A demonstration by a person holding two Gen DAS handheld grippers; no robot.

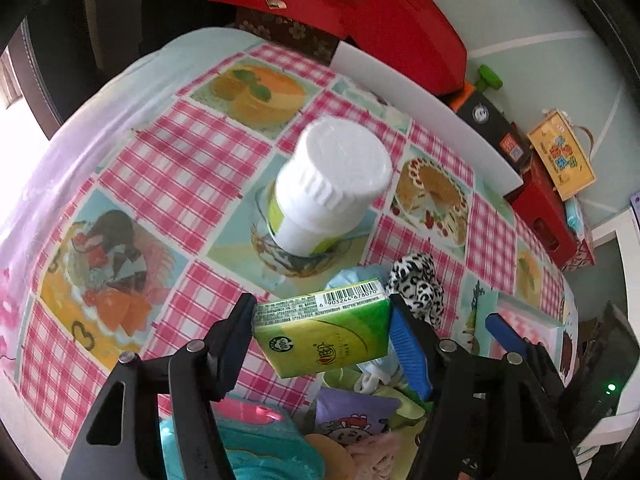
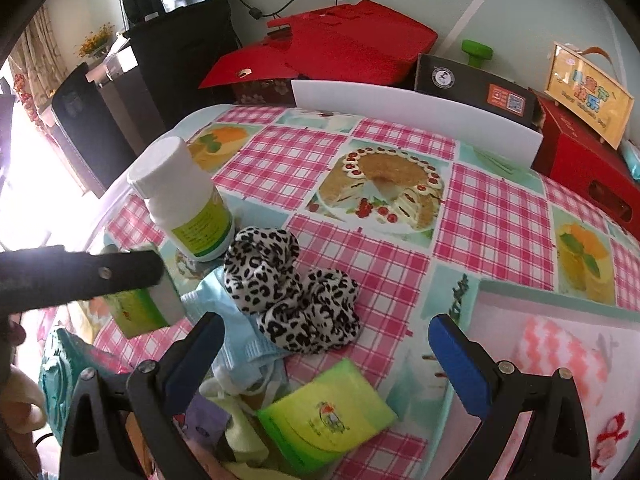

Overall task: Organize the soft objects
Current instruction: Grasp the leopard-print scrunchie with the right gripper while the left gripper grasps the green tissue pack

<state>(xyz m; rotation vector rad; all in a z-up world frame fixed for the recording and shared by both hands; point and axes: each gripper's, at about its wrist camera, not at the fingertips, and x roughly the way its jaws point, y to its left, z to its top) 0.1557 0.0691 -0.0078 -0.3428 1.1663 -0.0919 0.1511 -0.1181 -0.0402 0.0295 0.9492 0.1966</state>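
Note:
My left gripper (image 1: 320, 330) is shut on a green tissue pack (image 1: 324, 334) and holds it above the table; it also shows in the right wrist view (image 2: 136, 308). My right gripper (image 2: 326, 340) is open and empty, above a second green tissue pack (image 2: 328, 416). A leopard-print cloth (image 2: 292, 292) lies just ahead of it, on a light blue face mask (image 2: 232, 328). The cloth also shows in the left wrist view (image 1: 418, 284). More soft items, yellow and purple (image 1: 352, 412), lie in a heap below both grippers.
A white bottle with a green label (image 1: 324, 184) stands on the checked tablecloth (image 1: 180, 168); it also shows in the right wrist view (image 2: 184, 200). A white box with pink contents (image 2: 560, 344) sits at the right. Red boxes (image 2: 352, 44) and a white board (image 2: 416, 108) line the far edge.

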